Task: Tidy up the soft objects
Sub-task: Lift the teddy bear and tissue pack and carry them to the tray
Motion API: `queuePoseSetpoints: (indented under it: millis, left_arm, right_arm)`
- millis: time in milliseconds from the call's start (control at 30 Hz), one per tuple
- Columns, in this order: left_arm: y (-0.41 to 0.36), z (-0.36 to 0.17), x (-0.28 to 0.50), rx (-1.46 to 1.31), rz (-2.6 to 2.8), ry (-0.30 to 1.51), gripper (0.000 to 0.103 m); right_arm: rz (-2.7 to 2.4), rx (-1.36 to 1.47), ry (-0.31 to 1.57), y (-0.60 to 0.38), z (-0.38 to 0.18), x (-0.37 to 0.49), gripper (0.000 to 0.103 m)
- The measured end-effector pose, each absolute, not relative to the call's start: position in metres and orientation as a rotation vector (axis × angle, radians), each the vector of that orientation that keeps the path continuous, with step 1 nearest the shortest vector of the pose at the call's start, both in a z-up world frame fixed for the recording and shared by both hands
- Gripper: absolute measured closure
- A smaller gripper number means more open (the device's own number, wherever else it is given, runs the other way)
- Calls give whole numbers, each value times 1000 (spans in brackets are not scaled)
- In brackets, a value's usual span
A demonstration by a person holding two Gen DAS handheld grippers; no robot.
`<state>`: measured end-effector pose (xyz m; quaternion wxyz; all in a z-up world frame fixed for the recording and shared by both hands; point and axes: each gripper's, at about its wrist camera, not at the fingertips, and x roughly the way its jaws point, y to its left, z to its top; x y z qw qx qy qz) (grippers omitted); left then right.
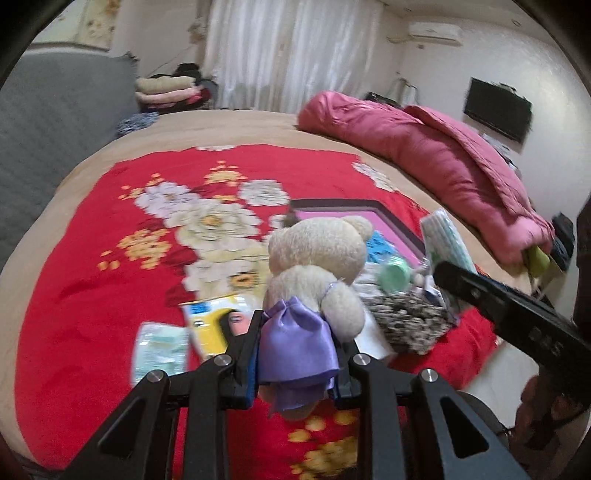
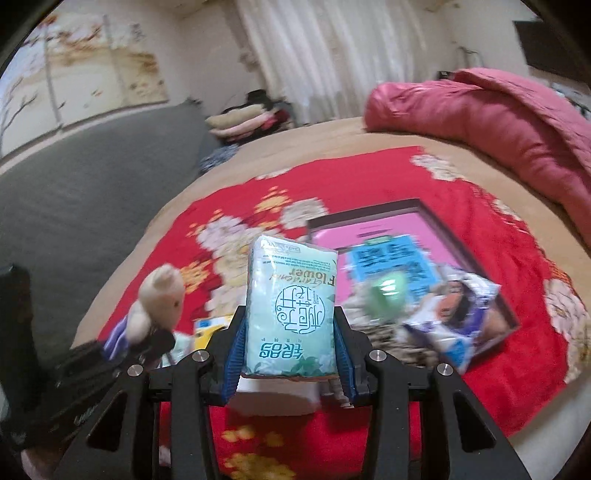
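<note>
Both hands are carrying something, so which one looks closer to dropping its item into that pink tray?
Probably the right: its tissue pack sits just before the pink tray, while the left's teddy bear is held further to the tray's left.

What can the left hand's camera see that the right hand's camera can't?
Only the left wrist view shows the black TV on the wall and the air conditioner above it.

Only the right wrist view shows the tree picture on the wall and the print on the tissue pack held by the right gripper.

Both show the teddy bear in its purple dress, held by the left gripper, the red flowered blanket, the pink quilt and the pink tray.
</note>
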<state>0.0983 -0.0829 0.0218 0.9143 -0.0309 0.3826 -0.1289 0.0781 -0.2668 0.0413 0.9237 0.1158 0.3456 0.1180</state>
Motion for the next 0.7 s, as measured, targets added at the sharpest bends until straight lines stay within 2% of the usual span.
queuePoseSetpoints:
  millis: [333,700]
  left_arm:
    - [-158,20,106,28,-330,821,75]
    - [-198,0,126,85,-363,898,75]
  right_arm:
    - [69,184,670,-325,35,80,59]
    - [6,219,665,-361,19,96,59]
